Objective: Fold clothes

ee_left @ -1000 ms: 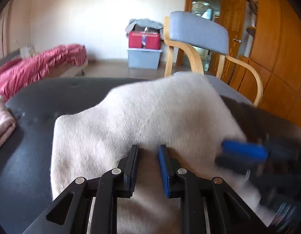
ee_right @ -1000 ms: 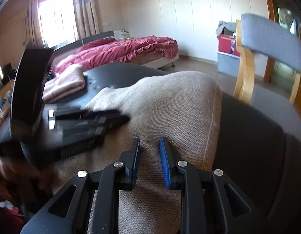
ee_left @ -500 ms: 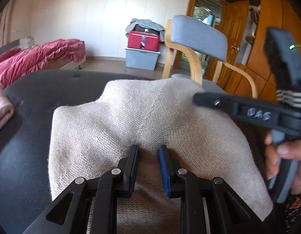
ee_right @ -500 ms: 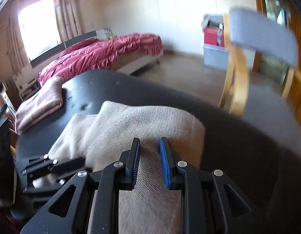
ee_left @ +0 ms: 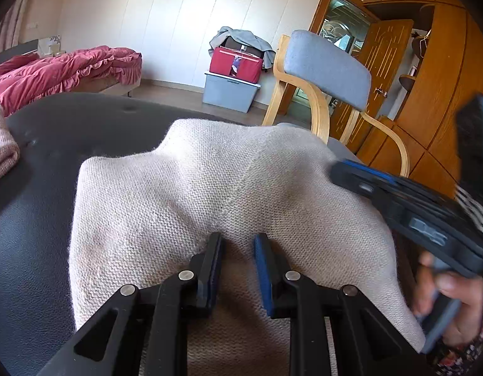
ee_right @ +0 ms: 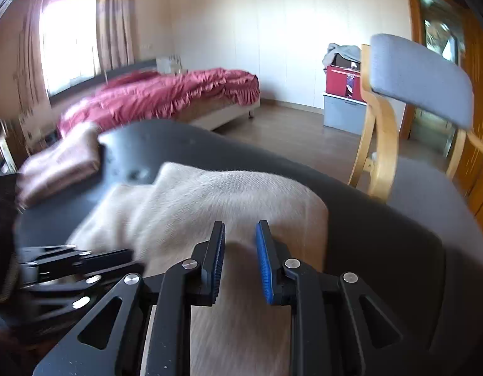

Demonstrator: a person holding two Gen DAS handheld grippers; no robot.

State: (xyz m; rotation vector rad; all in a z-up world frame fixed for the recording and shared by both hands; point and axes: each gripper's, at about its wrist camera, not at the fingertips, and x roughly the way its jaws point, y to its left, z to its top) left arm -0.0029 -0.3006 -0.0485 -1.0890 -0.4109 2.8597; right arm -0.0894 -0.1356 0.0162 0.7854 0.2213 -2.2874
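The fingers of the left gripper [ee_left: 237, 244] pinch a fold of the beige knit garment [ee_left: 210, 194], the fabric bunched up between the blue pads at its near edge. The fingers of the right gripper [ee_right: 240, 235] likewise clamp a raised ridge of the same garment [ee_right: 229, 200] near its right edge, the cloth puckered between them. The garment lies spread on the dark bench [ee_left: 85, 119], its far part humped and stepped. In the left wrist view, the right gripper [ee_left: 398, 194] shows blurred at the garment's right edge, held by a hand [ee_left: 442, 307]. A folded pink cloth [ee_right: 59, 163] sits at the bench's far left. Beyond the bench stand a grey-backed wooden chair [ee_left: 326, 69], a bed with a red cover [ee_right: 166, 94] and a red box on a grey bin [ee_left: 232, 78].
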